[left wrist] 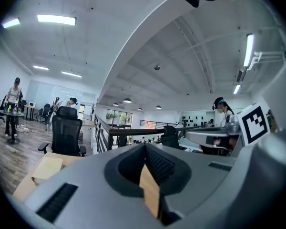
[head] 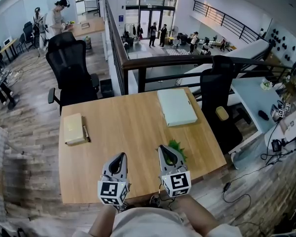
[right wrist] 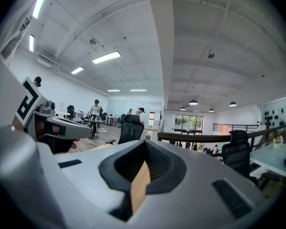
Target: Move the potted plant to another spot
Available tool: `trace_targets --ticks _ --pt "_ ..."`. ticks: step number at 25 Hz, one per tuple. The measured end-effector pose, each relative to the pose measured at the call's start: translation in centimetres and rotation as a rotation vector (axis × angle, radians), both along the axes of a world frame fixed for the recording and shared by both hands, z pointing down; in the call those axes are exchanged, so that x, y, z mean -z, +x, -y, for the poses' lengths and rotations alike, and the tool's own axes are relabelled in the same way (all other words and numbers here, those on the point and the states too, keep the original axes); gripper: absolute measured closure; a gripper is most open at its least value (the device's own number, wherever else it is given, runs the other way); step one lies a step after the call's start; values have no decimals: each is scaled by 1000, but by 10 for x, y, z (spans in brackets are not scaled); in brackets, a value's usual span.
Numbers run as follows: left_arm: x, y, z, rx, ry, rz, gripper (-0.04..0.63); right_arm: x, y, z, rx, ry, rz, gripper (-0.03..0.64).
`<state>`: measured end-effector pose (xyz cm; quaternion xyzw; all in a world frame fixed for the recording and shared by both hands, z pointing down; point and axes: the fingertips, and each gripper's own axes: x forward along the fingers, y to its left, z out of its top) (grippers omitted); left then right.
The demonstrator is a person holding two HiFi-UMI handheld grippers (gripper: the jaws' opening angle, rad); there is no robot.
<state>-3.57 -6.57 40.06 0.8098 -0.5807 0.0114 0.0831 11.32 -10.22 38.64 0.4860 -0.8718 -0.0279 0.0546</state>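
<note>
The potted plant shows only as green leaves on the wooden table, near its front right. The rest of it is hidden behind my right gripper. That gripper stands just left of the leaves, and its jaws meet at the tip with nothing between them. My left gripper hangs beside it over the table's front edge, also shut and empty. Both gripper views look level across the room and do not show the plant.
A pale green folder lies at the table's far right. A tan notebook with a pen lies at the left. Black office chairs and a dark railing stand behind the table.
</note>
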Motion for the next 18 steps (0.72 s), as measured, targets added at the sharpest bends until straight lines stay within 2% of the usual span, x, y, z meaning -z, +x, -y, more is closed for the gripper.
trace_targets --ticks 18 --pt "-3 8 -7 -40 -8 -5 584 4 1 -10 -22 43 -49 614"
